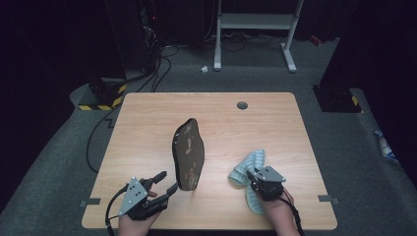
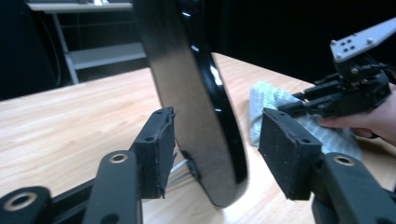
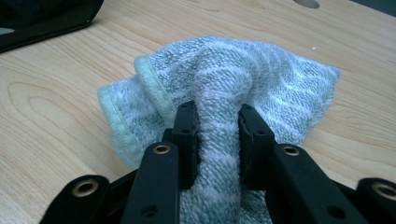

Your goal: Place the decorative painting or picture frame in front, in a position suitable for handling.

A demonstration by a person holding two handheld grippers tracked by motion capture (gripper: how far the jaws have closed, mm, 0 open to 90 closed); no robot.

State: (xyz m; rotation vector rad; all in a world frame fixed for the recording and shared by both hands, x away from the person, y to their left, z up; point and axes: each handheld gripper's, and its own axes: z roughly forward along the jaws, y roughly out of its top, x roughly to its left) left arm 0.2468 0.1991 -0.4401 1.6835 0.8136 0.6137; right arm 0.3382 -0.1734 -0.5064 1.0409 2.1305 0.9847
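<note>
On table – 1 dark oval plate (image 1: pixel 188 153), maybe a tray – 1 pale-blue towel (image 1: pixel 249 165), 2 grippers.

Left gripper (image 1: pixel 166 183) jaws apart, right gripper (image 3: pixel 217 140) clamped

A glossy black, oval, slab-like plate (image 1: pixel 188 154) stands on edge near the middle of the wooden table, its long axis running away from the person and its near end touching the tabletop. A pale blue-green terry towel (image 1: pixel 249 168), bunched and crumpled, lies on the table well to its right.
</note>
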